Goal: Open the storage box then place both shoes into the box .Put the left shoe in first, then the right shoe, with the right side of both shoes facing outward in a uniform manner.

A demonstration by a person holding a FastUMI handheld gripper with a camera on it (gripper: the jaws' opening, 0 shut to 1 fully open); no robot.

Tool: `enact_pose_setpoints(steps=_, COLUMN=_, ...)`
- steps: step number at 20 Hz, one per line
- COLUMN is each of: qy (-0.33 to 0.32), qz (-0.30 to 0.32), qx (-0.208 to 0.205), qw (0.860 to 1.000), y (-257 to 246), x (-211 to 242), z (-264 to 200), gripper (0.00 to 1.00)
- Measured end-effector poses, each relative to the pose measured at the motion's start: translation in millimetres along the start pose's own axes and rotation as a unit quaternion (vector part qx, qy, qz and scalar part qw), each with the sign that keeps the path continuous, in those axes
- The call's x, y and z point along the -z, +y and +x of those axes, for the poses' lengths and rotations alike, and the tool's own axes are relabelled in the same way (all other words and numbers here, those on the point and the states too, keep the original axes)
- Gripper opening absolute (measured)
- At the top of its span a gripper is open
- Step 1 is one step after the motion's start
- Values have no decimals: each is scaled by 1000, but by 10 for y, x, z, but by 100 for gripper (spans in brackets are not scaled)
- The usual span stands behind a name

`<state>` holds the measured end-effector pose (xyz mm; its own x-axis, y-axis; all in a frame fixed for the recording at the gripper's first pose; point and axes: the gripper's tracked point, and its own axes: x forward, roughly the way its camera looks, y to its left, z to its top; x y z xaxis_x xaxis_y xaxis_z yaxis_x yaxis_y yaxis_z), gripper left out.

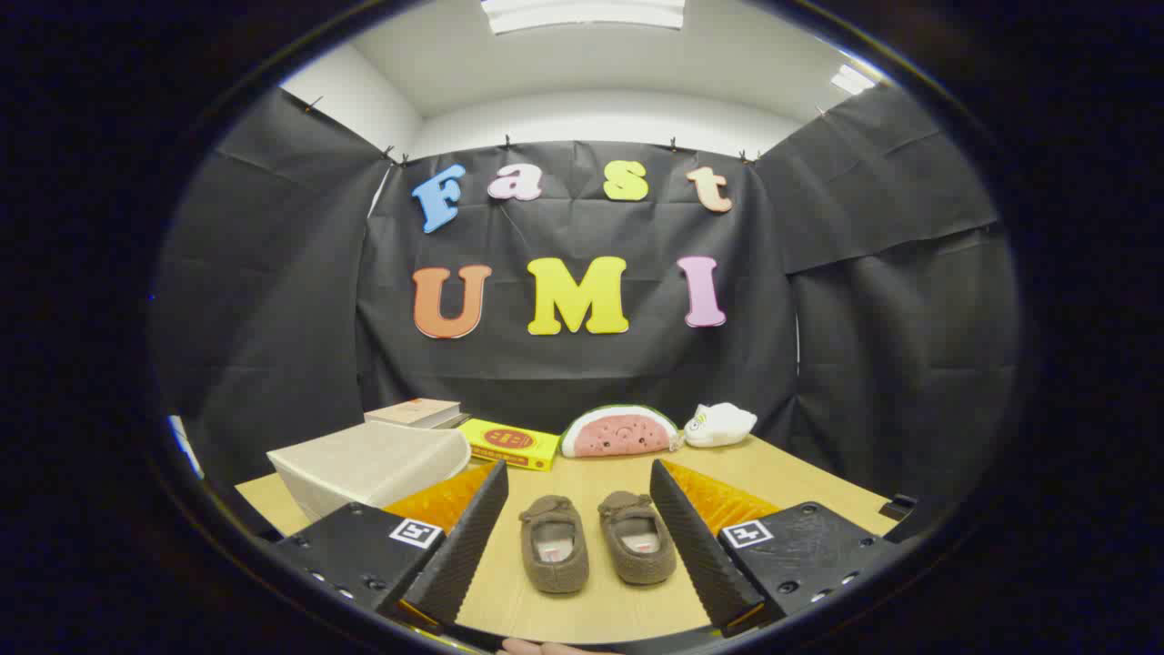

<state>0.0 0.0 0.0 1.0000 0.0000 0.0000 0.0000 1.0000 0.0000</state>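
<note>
Two small brown slippers lie side by side on the wooden table, toes pointing away from me. The left shoe (553,544) and the right shoe (637,537) sit on the table in the gap between my fingers. My gripper (577,537) is open, its black ridged fingers (464,537) spread to either side of the pair, touching neither. The beige storage box (368,466) stands to the left, just beyond the left finger, with its lid closed.
A yellow flat box (509,443) lies behind the storage box, with a book (414,412) further back. A watermelon plush (618,431) and a white plush (718,424) sit at the table's far edge against the black cloth wall.
</note>
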Motion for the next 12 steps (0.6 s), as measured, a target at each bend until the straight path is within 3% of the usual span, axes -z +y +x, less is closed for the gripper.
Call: enact_pose_setpoints(steps=12, qy=14, qz=6, qx=0, qw=1000, y=-85, x=94, z=-18, gripper=95)
